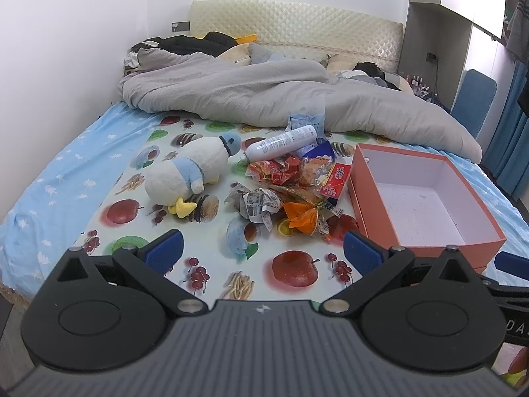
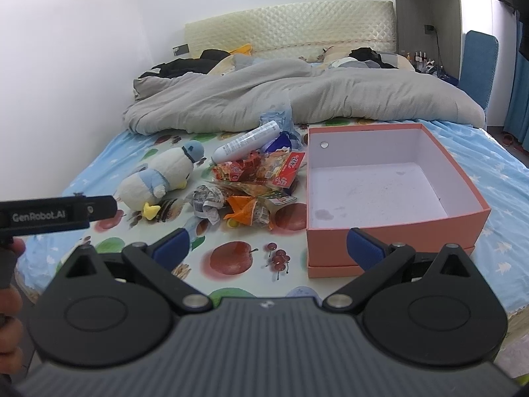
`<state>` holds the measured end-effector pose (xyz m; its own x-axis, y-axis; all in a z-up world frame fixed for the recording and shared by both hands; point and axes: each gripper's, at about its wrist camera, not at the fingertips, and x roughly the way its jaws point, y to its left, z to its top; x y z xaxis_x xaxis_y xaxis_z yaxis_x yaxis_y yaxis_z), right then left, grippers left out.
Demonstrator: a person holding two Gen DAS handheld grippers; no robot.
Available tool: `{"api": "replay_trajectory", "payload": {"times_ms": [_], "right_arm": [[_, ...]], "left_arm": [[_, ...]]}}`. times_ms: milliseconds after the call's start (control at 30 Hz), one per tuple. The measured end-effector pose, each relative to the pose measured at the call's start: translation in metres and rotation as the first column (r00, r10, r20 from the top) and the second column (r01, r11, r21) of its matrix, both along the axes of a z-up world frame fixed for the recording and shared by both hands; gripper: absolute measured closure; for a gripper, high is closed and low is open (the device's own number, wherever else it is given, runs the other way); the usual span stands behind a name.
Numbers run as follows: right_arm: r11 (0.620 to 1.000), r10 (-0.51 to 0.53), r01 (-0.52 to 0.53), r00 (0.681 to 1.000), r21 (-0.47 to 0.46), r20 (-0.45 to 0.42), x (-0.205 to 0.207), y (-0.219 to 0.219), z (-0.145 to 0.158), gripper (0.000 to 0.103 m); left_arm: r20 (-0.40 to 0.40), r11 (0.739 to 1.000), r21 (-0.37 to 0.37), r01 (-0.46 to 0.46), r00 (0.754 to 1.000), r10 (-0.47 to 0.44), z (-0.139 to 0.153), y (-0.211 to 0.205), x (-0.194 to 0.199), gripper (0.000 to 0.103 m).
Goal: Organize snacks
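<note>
Hovering over the near edge of the bed (image 1: 59, 172), the left hand-held gripper (image 1: 263, 248) and the right hand-held gripper (image 2: 267, 248) both gape wide with nothing between their fingers. A pile of snack packets (image 1: 297, 185) lies mid-bed, just left of the empty orange box (image 2: 390, 218), with a plush duck (image 1: 185, 172) further left and a white bottle (image 1: 281, 142) at the far side.

White walls (image 1: 66, 16), cream quilted headboard (image 1: 297, 29), blue curtains (image 1: 509, 145).
</note>
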<state>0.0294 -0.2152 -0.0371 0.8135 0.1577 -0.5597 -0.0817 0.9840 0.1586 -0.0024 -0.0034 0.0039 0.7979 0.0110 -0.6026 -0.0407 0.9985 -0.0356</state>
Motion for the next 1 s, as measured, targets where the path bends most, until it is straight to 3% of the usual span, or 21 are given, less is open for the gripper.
{"api": "replay_trajectory", "payload": {"times_ms": [1000], "right_arm": [[0.999, 0.013, -0.012, 1.000, 0.029, -0.028, 0.004, 0.001, -0.012, 0.000]], "left_arm": [[-0.040, 1.000, -0.008, 0.008, 0.999, -0.008, -0.021, 0.004, 0.008, 0.000]]}}
